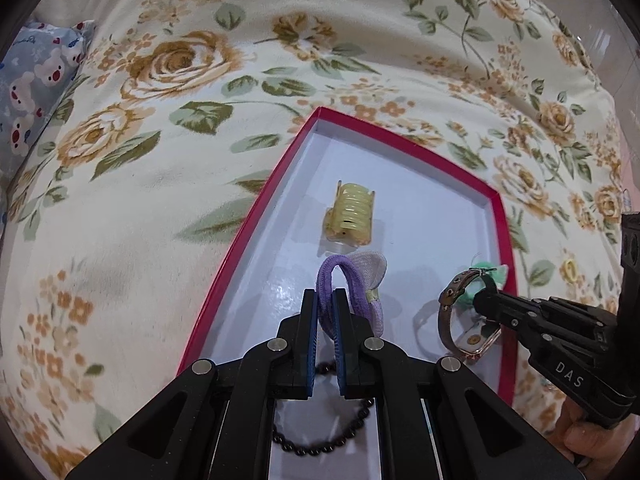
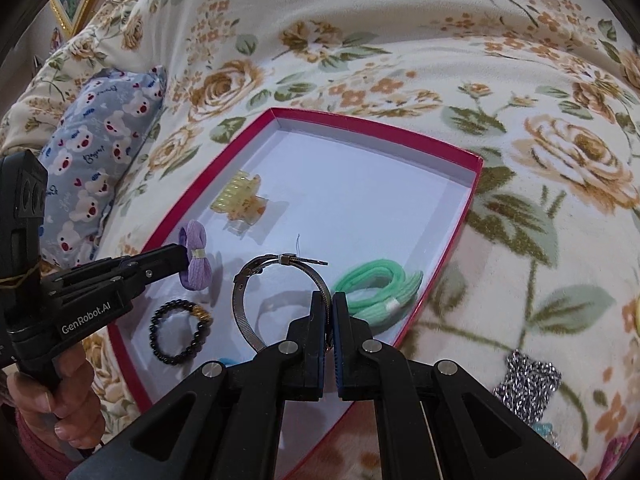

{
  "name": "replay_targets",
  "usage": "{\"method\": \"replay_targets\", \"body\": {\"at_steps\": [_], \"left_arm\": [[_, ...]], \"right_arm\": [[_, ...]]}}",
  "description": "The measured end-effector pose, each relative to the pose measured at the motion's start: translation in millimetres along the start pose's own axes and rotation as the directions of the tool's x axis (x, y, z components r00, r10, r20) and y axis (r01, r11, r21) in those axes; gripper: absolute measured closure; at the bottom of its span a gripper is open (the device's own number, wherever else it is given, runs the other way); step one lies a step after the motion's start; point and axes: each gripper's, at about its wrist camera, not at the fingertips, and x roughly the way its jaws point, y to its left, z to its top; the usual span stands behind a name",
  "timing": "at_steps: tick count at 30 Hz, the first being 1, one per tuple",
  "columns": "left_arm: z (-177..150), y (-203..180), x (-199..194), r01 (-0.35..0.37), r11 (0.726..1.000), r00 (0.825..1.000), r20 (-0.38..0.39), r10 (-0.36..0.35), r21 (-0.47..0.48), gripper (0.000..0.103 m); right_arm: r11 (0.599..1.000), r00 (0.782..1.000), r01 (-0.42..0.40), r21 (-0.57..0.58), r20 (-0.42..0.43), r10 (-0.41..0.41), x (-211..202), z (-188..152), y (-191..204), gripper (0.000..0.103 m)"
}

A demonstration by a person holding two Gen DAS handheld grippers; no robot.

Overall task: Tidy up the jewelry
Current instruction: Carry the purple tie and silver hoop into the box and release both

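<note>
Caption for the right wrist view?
Right gripper holds a watch over the red-rimmed box; left gripper holds a purple hair tie.

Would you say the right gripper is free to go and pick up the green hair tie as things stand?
Probably not yet: the right gripper is shut on the watch, though the green hair tie lies uncovered just beside it.

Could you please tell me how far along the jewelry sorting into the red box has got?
Done: the yellow claw clip, black bead bracelet and green hair ties lie inside the red box. In hand: the left gripper pinches the purple hair tie; the right gripper pinches the watch. Left: a silver glittery item lies outside on the blanket.
</note>
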Motion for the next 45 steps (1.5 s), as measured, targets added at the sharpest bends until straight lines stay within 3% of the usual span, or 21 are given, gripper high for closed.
{"method": "replay_targets", "body": {"at_steps": [9,19,24,31,33,35,45], "left_arm": [[10,-4,26,-0.032,0.999,0.998,-0.056,0.032,0.010,0.096],[13,-1,29,-0.021,1.000,0.998,-0.062,0.021,-0.009,0.092],[11,-2,26,-0.036,0.999,0.998,-0.048,0.036,-0.006,0.081],[3,0,13,-0.035,0.999,0.999,-0.040,0.034,-0.024,0.079],[0,2,4,-0.031,0.999,0.999,-0.020,0.030,-0.032,0.064],[-6,3,-6,-0.026,0.999,1.000,0.009,0.027,-0.043,0.056],[-47,-2,-46,-0.013,0.997,0.999,0.034,0.015,-0.078,0.051]], "right_arm": [[1.000,0.999,0.017,-0.022,-0.030,-0.017,10,8,2,0.099],[1.000,0.999,0.013,-0.023,-0.043,-0.014,15,14,3,0.095],[1.000,1.000,-0.016,0.013,-0.013,0.016,7,12,-2,0.092],[0.999,0.998,-0.038,0.038,0.045,0.037,-18,4,-5,0.084],[0.998,0.997,-0.041,0.050,0.069,0.038,-29,-2,-8,0.075],[0.997,0.996,-0.044,0.057,0.085,0.039,-38,-7,-11,0.071],[0.992,0.988,-0.039,0.121,0.154,0.020,-86,-45,-30,0.066]]}}
